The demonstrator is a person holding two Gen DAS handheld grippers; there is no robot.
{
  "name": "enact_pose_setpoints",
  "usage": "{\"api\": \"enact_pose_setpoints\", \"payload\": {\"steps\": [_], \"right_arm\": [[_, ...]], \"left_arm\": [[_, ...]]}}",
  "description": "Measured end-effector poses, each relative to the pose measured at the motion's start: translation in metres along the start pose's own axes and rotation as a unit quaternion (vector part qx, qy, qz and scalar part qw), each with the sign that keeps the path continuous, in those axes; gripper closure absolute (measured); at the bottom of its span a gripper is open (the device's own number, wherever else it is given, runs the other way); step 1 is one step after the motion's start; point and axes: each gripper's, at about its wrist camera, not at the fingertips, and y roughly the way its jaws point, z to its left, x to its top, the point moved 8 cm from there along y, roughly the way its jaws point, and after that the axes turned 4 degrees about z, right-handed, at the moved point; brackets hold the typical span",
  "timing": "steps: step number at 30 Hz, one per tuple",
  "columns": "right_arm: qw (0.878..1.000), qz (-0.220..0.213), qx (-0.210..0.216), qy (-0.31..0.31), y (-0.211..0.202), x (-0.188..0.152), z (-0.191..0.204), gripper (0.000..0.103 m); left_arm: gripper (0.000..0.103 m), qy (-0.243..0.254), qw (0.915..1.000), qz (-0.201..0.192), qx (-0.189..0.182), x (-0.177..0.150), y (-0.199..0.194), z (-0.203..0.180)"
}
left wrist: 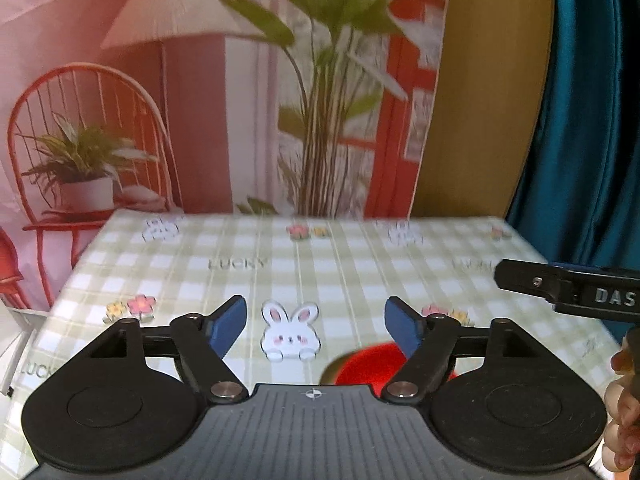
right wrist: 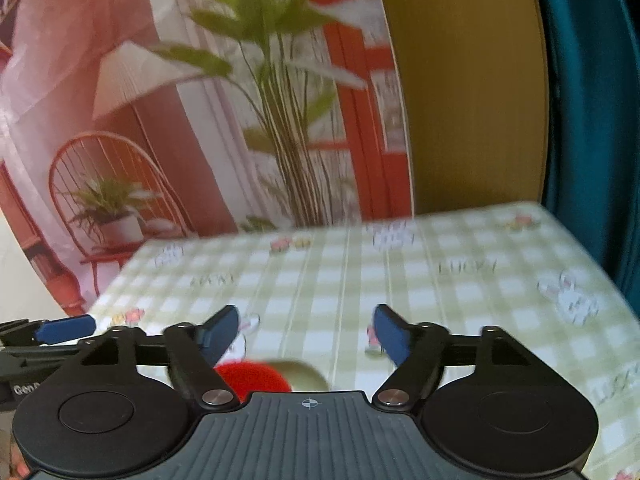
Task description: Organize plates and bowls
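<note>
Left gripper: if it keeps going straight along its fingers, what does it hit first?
Probably just the checked tablecloth, around the printed rabbit; nothing stands between the open left gripper and the cloth. The red dish lies low and right of that line, likely missed, though depth is unclear.

The right gripper (right wrist: 306, 330) has its blue-padded fingers (right wrist: 390, 334) spread wide with nothing between them, above a green-and-white checked tablecloth (right wrist: 460, 300). Just below the left-hand finger lies a red round dish (right wrist: 252, 376) overlapping a cream-coloured one (right wrist: 306, 374).
</note>
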Motion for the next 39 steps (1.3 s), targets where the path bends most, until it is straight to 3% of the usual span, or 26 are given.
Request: {"api": "enact_pose_setpoints", "payload": {"steps": [3,5,9,17,26,39], "right_arm": [[1.000,-0.016,0.002,-0.001,-0.015,0.018,0.003,0.003],[1.000,-0.030,0.005,-0.003,-0.026,0.029,0.006,0.001],[0.999,-0.054,0.001,-0.009,-0.046,0.048,0.012,0.000],[0.995,-0.095,0.000,-0.010,-0.086,0.082,0.024,0.000],[0.993,-0.111,-0.003,-0.031,-0.112,0.100,0.039,0.000],[0.992,-0.116,-0.010,-0.047,-0.126,0.106,0.048,0.000]], "left_arm": [[0.023,0.007,0.9995,-0.024,0.019,0.017,-0.018,0.003],[0.020,0.017,0.9981,-0.041,0.044,0.029,-0.030,0.005],[0.017,0.039,0.9933,-0.078,0.077,0.054,-0.053,0.002],[0.016,0.024,0.9919,-0.109,0.061,0.086,-0.092,0.002],[0.016,0.029,0.9888,-0.119,0.084,0.095,-0.118,0.004],[0.015,0.023,0.9865,-0.139,0.084,0.099,-0.132,0.001]]}}
